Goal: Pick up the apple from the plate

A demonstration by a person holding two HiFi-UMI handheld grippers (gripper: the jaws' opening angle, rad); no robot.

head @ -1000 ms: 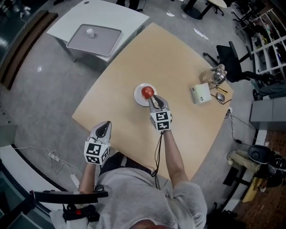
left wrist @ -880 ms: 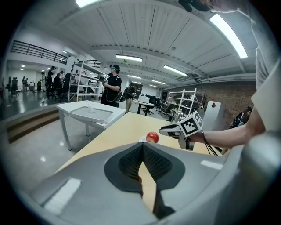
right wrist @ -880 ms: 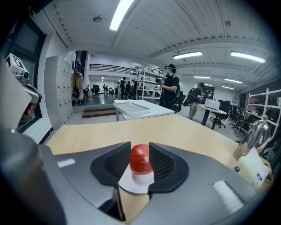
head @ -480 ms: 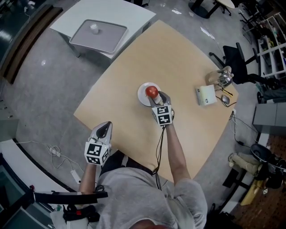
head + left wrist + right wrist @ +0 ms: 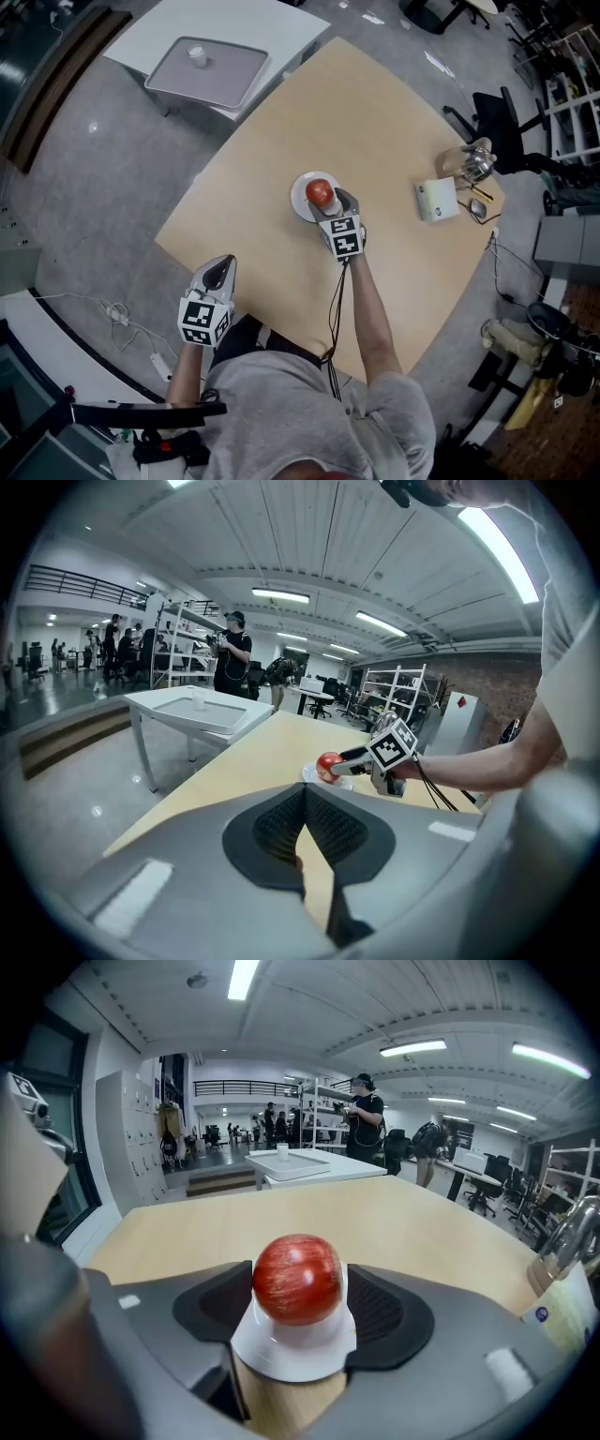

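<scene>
Apple (image 5: 296, 1279), red, streaked and glossy, sits on white plate (image 5: 281, 1358).

The right gripper (image 5: 336, 202) hides part of the plate (image 5: 298, 195); the shiny thing (image 5: 471, 161) behind the box (image 5: 437, 199) is too small to identify.

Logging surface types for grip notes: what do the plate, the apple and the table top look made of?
Plate: glossy white, probably glazed ceramic or hard plastic; smooth rim catches light.
Apple: red streaked skin with a shiny highlight; real or imitation, cannot tell.
Table: pale matte wood-look top, likely laminate; even colour.
</scene>
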